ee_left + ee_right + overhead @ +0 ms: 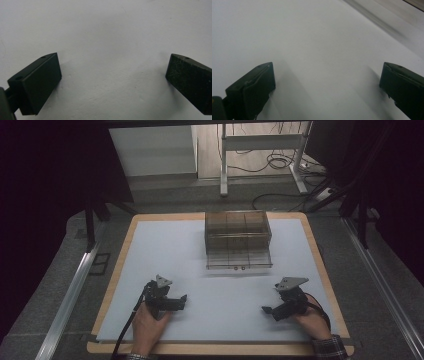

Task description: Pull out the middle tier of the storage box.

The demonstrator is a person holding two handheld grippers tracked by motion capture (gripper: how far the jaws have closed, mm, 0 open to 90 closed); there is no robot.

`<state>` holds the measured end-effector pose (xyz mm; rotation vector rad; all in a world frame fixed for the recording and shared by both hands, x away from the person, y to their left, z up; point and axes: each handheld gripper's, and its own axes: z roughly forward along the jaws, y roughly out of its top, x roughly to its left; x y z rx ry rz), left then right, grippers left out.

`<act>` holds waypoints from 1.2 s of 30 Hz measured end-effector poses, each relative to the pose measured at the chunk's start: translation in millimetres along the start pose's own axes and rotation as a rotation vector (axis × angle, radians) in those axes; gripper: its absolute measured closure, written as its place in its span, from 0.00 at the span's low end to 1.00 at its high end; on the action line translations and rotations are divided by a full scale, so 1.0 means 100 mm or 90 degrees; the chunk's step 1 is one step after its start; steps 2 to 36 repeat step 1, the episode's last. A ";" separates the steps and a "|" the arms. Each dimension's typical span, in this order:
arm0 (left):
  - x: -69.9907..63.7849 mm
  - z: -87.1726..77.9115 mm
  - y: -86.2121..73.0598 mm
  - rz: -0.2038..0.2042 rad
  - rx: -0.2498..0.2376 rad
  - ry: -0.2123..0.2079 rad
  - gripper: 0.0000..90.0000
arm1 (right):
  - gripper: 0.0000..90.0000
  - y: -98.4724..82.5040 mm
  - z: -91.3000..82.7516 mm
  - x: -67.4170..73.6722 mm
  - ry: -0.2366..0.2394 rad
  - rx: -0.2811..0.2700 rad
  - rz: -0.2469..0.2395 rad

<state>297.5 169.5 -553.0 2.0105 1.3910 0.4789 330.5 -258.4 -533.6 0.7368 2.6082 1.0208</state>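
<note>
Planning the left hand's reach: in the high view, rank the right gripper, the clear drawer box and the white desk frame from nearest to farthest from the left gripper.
1. Right gripper: to the right, on the near part of the mat.
2. Clear drawer box: ahead and right, toward the table's far edge.
3. White desk frame: on the floor beyond the table.

Measured from the left gripper.

In the high view the person's forearms run off the bottom edge. The translucent brown plastic compartment box (238,239) is too small to show any contents. In both gripper views, each claw's right jaw is cut by the frame, over white tabletop (112,37).
</note>
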 end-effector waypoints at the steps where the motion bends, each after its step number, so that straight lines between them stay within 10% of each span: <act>1: 0.00 0.00 0.00 0.000 0.000 -0.001 0.00 | 0.00 0.00 0.00 0.00 0.000 0.000 0.001; 36: 0.00 0.00 0.00 0.000 0.000 -0.001 0.00 | 0.00 0.00 0.00 0.00 0.000 0.000 0.001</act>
